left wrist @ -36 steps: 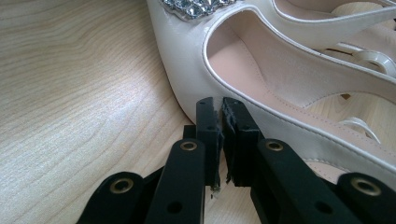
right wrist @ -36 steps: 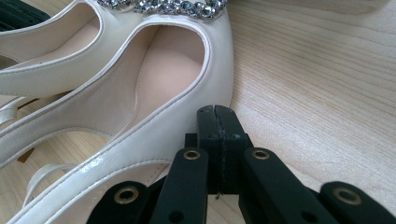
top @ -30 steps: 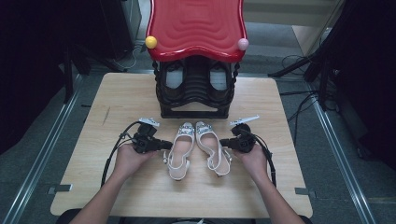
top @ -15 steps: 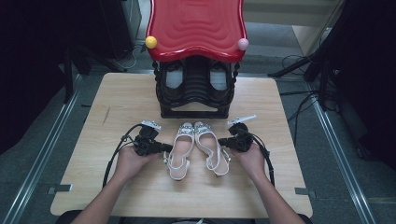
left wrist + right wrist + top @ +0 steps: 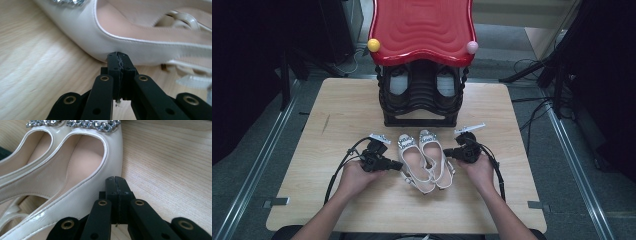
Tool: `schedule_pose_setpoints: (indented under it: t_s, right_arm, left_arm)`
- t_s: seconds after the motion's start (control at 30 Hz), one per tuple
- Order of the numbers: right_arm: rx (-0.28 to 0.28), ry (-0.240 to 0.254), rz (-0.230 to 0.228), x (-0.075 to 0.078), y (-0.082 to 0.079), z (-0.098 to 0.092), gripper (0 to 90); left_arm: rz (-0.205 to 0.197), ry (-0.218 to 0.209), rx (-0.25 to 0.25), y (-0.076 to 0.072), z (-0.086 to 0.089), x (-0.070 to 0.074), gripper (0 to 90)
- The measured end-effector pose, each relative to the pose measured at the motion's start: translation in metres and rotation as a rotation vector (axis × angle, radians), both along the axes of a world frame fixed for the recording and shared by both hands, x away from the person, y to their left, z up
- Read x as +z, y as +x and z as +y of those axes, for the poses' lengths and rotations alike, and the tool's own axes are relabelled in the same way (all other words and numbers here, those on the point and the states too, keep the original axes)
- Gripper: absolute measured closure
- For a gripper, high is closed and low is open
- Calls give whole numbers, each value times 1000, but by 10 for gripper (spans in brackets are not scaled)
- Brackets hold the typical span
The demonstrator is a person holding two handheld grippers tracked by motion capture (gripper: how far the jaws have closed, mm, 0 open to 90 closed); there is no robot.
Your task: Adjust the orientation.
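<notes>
Two white slingback shoes with rhinestone toes lie side by side on the wooden table (image 5: 337, 115), toes pointing away from me. My left gripper (image 5: 399, 165) is shut with nothing between its pads. Its tip (image 5: 118, 56) touches the outer side of the left shoe (image 5: 414, 167) (image 5: 100, 41). My right gripper (image 5: 447, 153) is also shut and empty, and its tip (image 5: 116, 181) sits against the outer edge of the right shoe (image 5: 435, 159) (image 5: 82, 162). A hand holds each gripper low over the table.
A black shoe rack (image 5: 421, 107) with a wavy red top (image 5: 422, 30) stands at the table's far middle, dark shoes (image 5: 398, 82) inside it. A yellow ball (image 5: 373, 45) and a pink ball (image 5: 472, 47) sit on its front corners. Cables trail from both grippers.
My left hand has brought its gripper to the right, up against the left shoe. The right gripper and both shoes have stayed where they were.
</notes>
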State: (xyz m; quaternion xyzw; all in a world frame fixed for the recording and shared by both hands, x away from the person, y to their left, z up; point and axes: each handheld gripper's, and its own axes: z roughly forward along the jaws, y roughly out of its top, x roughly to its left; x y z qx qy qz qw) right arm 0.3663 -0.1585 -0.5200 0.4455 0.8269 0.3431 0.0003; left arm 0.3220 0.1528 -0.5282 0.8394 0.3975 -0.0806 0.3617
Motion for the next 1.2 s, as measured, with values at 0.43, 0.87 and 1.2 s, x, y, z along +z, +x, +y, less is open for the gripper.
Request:
schedule_pose_setpoints:
  t_s: [0.43,0.87,1.2]
  right_arm:
    - [-16,-1,-22,0,5,-2,900]
    - [4,116,-127,24,-5,-6,824]
    - [58,145,-167,38,-20,10,751]
  left_arm:
    - [12,-27,-18,-5,-7,-2,893]
    - [-69,-30,33,-7,11,12,717]
    - [-119,-40,104,-8,42,23,624]
